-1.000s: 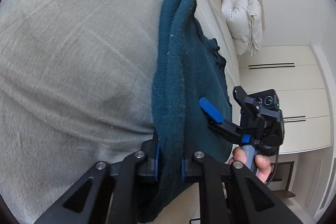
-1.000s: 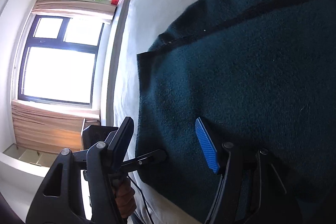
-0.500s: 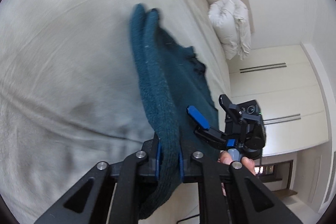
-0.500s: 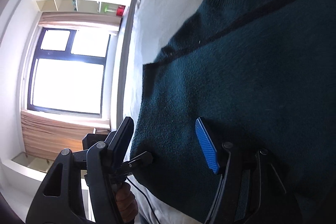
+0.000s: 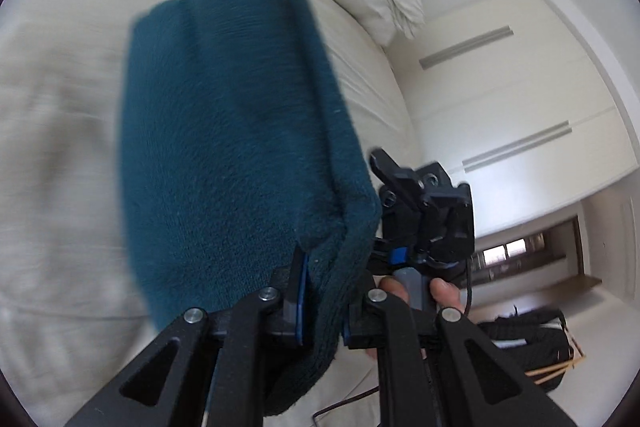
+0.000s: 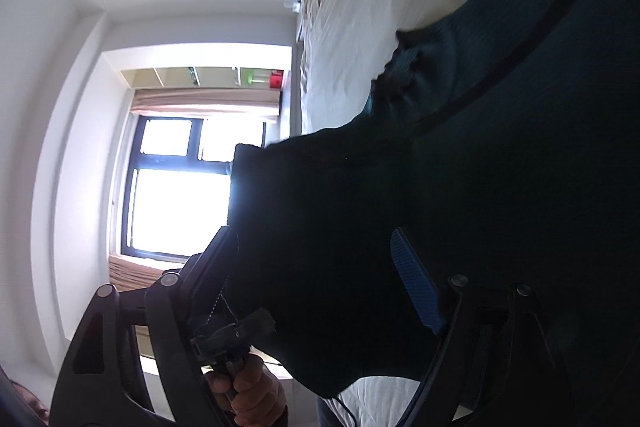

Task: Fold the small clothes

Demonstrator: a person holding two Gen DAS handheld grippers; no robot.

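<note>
Right now I'm mid-fold: my left gripper (image 5: 322, 301) has its jaws clamped on the teal sweater's (image 5: 224, 131) edge, lifted above the bed (image 5: 52, 107), my right gripper (image 6: 320, 275) spread open beside it, so next I must carry that edge across evenly.

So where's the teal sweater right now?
In the left wrist view the teal sweater hangs lifted over the beige bed, its edge clamped in the left tongs; the right tongs stand open around it.
</note>
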